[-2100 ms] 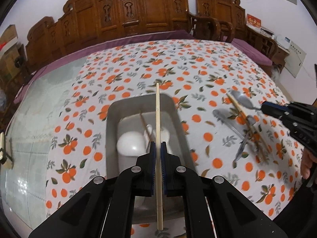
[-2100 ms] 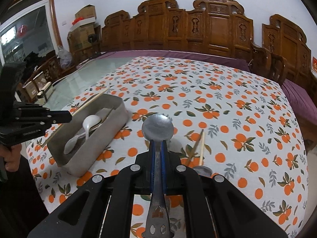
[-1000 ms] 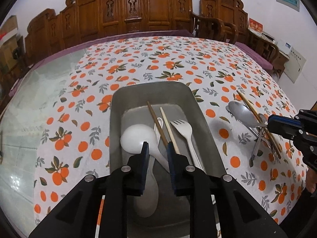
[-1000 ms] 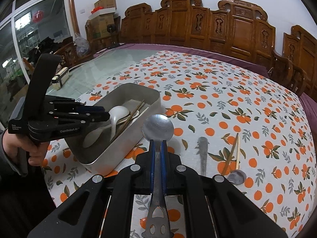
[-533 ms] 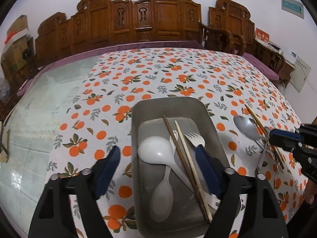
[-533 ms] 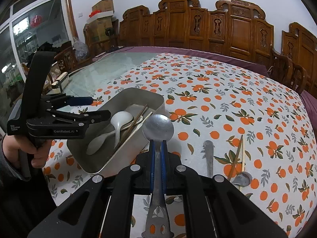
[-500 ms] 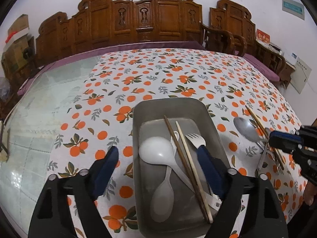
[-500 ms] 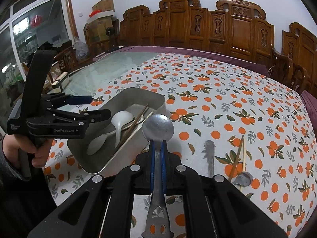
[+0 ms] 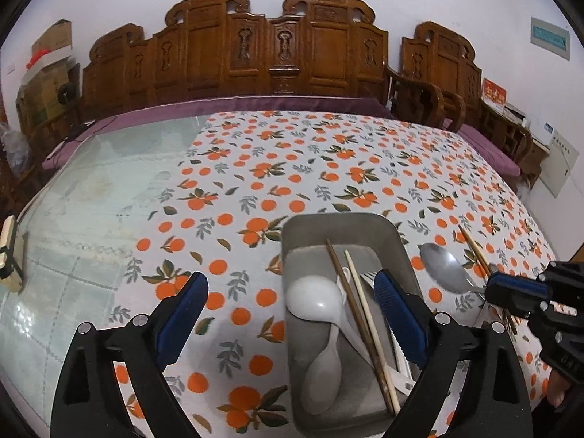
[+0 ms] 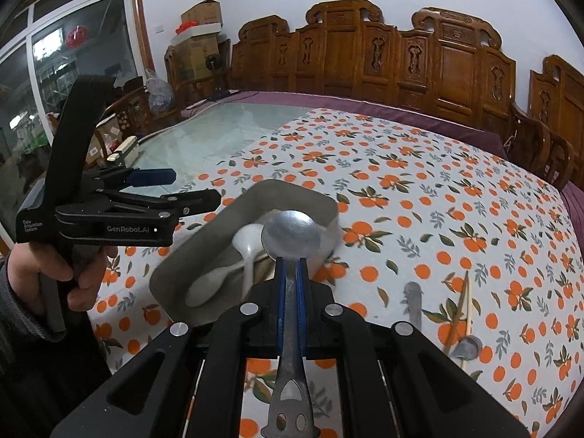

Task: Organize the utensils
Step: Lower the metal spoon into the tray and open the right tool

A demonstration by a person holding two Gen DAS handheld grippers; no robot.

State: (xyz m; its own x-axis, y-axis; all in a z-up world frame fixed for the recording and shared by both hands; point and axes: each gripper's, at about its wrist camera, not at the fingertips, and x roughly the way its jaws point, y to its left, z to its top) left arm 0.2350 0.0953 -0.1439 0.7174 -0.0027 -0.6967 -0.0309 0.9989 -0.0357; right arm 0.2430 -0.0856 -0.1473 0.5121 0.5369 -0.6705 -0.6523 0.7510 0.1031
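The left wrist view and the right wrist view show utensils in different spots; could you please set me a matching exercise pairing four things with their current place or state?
Things:
1. metal spoon
2. white plastic spoon
3. left gripper
4. loose chopsticks

Places or states:
A. lying on the tablecloth, outside the tray
B. jaws wide apart, holding nothing
C. clamped in the right gripper
D. lying inside the metal tray

Pairs: 1-C, 2-D, 3-B, 4-A
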